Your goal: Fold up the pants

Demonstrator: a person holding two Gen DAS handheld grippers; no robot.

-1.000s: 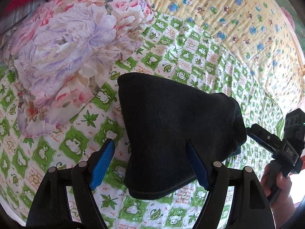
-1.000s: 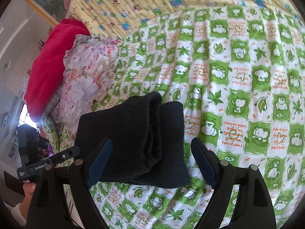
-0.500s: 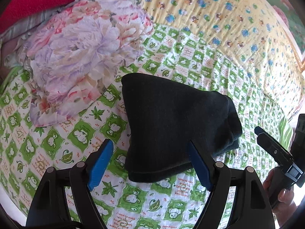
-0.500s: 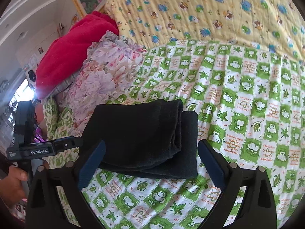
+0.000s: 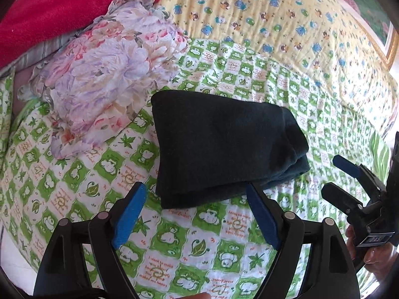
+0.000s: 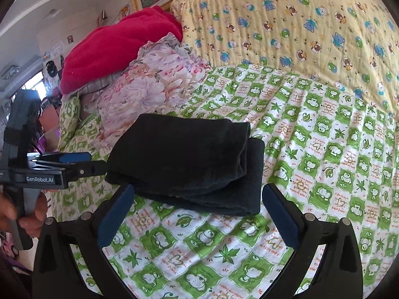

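The black pants [image 5: 224, 147] lie folded into a compact stack on the green-and-white checked bed cover [image 5: 174, 244]; they also show in the right wrist view [image 6: 189, 159]. My left gripper [image 5: 194, 211] is open and empty, hovering just short of the stack's near edge. My right gripper [image 6: 197, 209] is open and empty, also just short of the stack from the other side. The right gripper shows at the right edge of the left wrist view [image 5: 349, 179]. The left gripper shows at the left of the right wrist view [image 6: 72, 164], its tips near the stack's edge.
A floral pillow [image 5: 109, 74] lies just left of the pants, with a red blanket [image 5: 49, 7] behind it. A yellow bear-print quilt [image 5: 274, 25] covers the far side of the bed. A framed picture [image 5: 374, 20] hangs beyond.
Both grippers have pulled back and up from the folded pants, which now lie clear beyond the fingertips. The pants have not moved.
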